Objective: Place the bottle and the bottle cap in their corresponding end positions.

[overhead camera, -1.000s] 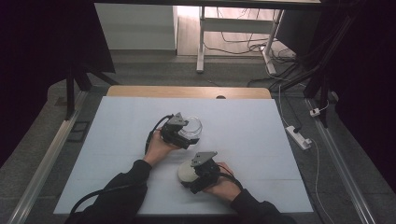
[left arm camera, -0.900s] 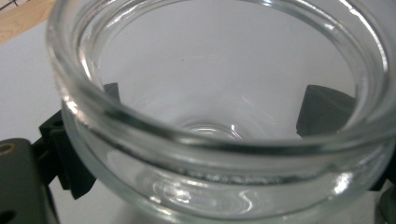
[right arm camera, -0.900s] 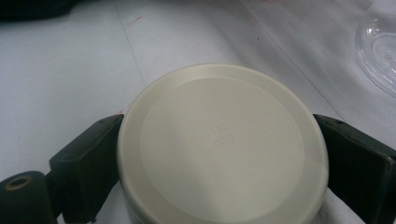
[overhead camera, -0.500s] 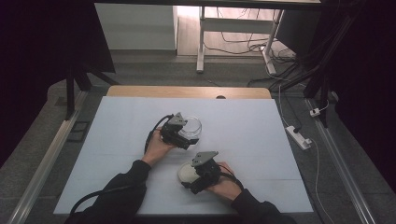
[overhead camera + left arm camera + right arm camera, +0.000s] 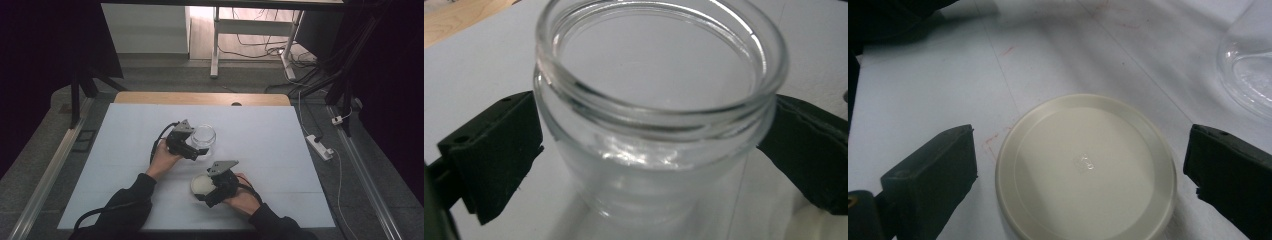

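A person works at a table covered in white point(image 5: 125, 200), a gripper in each hand. Near the middle of the table stands an empty clear glass jar point(image 5: 203, 138), upright and open at the top. The left gripper point(image 5: 196, 149) reaches it from the near-left side; in the left gripper view the two black jaws flank the jar's point(image 5: 659, 125) body just below the thick rim, and they appear to press on the glass, though the contact itself is hard to see. Closer to the person, a round cream lid point(image 5: 203, 185) lies flat on the table, well apart from the jar. The right gripper point(image 5: 210, 190) hovers over it, jaws spread wide on either side of the lid point(image 5: 1087, 167), touching nothing.

The jar is likely stiff, smooth, slippery and breakable, so a firm hold on its wide body suits it. The lid looks light and rigid; its edge is the place to grasp.
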